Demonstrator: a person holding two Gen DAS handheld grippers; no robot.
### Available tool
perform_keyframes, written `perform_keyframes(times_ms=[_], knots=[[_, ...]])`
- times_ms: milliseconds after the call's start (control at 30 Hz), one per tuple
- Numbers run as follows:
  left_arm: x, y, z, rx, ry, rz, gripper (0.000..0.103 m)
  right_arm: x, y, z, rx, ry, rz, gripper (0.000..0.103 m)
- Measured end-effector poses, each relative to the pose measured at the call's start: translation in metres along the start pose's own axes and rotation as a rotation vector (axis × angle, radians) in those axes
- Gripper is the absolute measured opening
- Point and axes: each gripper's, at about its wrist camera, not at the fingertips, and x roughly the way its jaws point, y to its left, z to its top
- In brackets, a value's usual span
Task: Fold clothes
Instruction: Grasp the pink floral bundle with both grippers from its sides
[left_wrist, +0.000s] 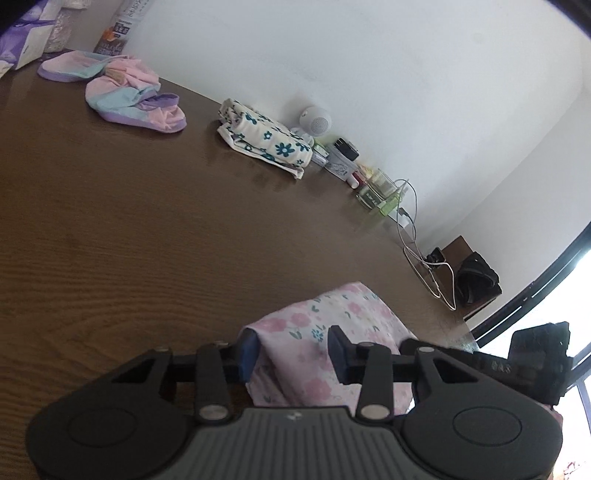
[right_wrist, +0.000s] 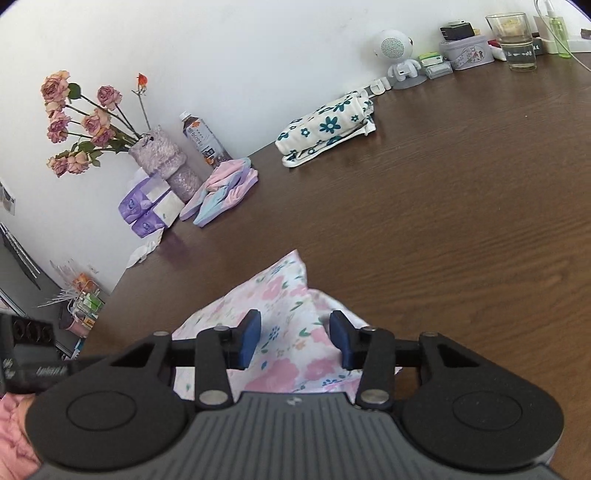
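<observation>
A white cloth with pink flowers (left_wrist: 343, 314) (right_wrist: 277, 288) lies on the brown wooden table (left_wrist: 147, 221) (right_wrist: 443, 221), partly folded, at the near edge. My left gripper (left_wrist: 293, 354) is open, its blue pads either side of a raised fold of the cloth. My right gripper (right_wrist: 295, 339) is open too, with the cloth lying between and under its fingers. The two grippers face each other from opposite ends of the cloth. A folded white garment with blue flowers (left_wrist: 264, 138) (right_wrist: 327, 127) and folded pastel pieces (left_wrist: 136, 105) (right_wrist: 221, 192) rest further back.
Along the wall stand a vase of dried roses (right_wrist: 159, 155), a bottle (right_wrist: 203, 138), purple tissue packs (right_wrist: 144, 206), a small white robot speaker (right_wrist: 393, 50), a tin (right_wrist: 467, 53), a glass (right_wrist: 515, 40) and white cables (left_wrist: 413, 236). A pink sleeve (right_wrist: 14, 435) shows at the lower left.
</observation>
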Motion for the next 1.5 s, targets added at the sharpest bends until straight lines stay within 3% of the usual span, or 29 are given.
perform_keyframes(times_ms=[167,333,467,567,667,1033,1167,1300,1500], knots=[[-0.022,0.02,0.005,-0.047,-0.059,0.052,0.044,-0.009,0.029,-0.025,0.002,0.033,0.05,0.043],[-0.045,0.023,-0.011,-0.019,-0.032,0.005,0.056,-0.031,0.043,-0.043,0.003,-0.019,0.066,0.046],[-0.044,0.01,-0.019,0.019,-0.008,-0.039,0.07,-0.035,0.032,-0.039,0.054,-0.035,0.038,0.064],[-0.035,0.004,-0.021,0.029,0.028,-0.037,0.073,-0.037,0.022,-0.036,0.094,-0.039,0.015,0.069],[-0.026,0.006,-0.024,0.012,0.052,-0.009,0.073,-0.029,0.017,-0.032,0.121,-0.015,0.012,0.076],[-0.017,-0.005,-0.032,0.012,0.086,-0.058,0.073,-0.008,0.012,-0.037,0.19,0.056,0.062,0.075],[-0.02,-0.004,-0.029,0.016,0.081,-0.035,0.073,-0.005,0.016,-0.039,0.191,0.067,0.092,0.076],[-0.026,0.003,-0.017,0.005,0.056,0.02,0.073,-0.014,0.013,-0.033,0.18,0.034,0.074,0.076],[-0.014,-0.001,-0.011,0.047,0.103,0.029,0.074,-0.01,0.006,-0.022,0.17,0.062,0.023,0.075]])
